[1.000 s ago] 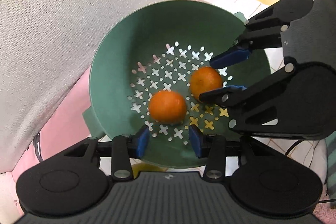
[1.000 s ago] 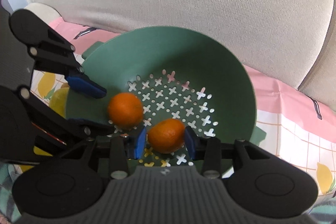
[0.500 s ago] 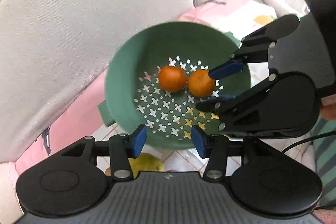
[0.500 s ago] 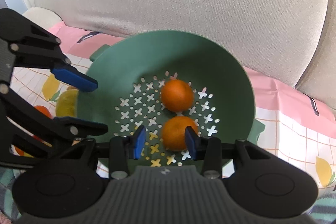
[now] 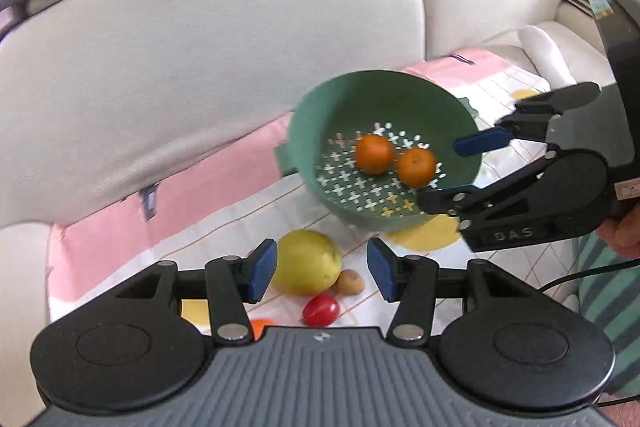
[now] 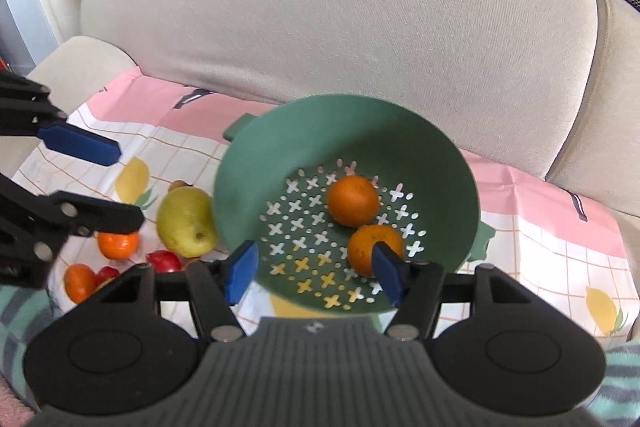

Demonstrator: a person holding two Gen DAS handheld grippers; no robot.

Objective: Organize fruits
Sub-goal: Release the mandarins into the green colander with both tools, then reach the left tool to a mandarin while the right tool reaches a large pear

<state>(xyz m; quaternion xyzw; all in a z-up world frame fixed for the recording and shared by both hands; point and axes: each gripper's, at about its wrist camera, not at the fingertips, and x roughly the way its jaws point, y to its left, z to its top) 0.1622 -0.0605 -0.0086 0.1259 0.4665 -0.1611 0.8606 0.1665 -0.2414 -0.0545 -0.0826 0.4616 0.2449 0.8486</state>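
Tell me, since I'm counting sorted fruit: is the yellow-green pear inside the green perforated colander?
No, the yellow-green pear lies on the patterned cloth beside the green perforated colander.

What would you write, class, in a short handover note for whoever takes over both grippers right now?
Left gripper: open, empty.
Right gripper: fingers opening, nothing held.
Done: two oranges lie in the green colander.
Left on the cloth beside it: pear, two more oranges, red fruits, one small brown fruit.
Next, probably: the pear.

Seemingly "DAS" on right tool (image 5: 460,169)
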